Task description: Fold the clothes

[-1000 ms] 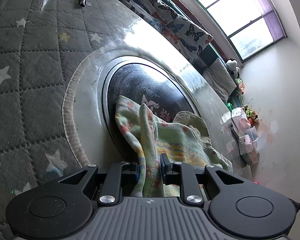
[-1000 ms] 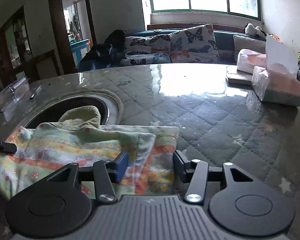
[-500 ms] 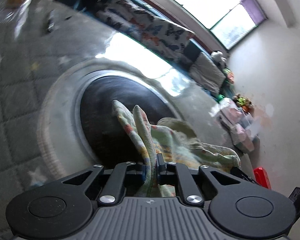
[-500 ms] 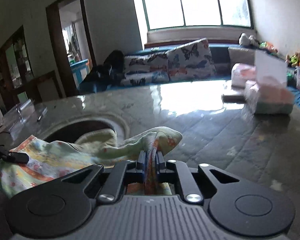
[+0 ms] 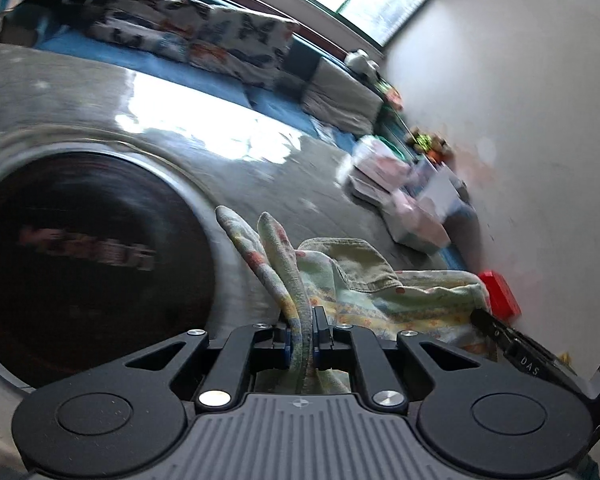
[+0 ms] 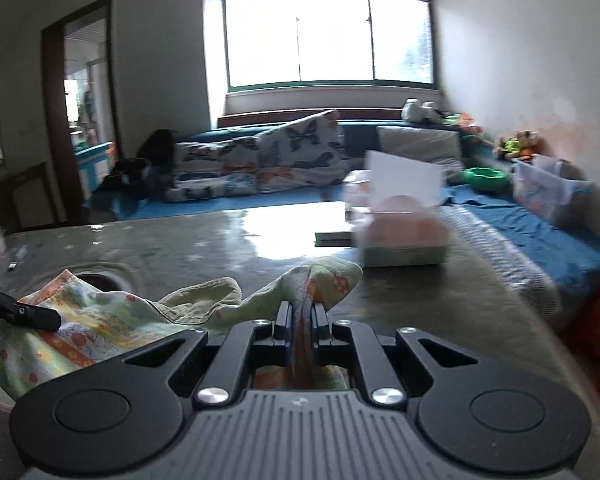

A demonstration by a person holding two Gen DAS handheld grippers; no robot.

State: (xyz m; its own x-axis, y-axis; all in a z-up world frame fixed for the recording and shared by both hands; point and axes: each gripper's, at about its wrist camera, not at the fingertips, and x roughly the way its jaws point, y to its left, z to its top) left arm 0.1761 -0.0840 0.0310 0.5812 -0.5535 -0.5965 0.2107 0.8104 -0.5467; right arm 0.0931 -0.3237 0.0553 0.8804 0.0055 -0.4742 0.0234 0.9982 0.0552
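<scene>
Soft printed cotton, our garment (image 5: 380, 296) hangs light and limp just above the table (image 6: 204, 248), its edges pinched in the closed left gripper (image 5: 302, 332) and right gripper (image 6: 301, 328), the corners being our best holds

The letters "DAS" stand in pale print on the black arm of the right gripper (image 5: 526, 361), seen at the lower right of the left wrist view. Pale lettering on the dark round inset (image 5: 88, 248) in the tabletop is too blurred to read.
</scene>
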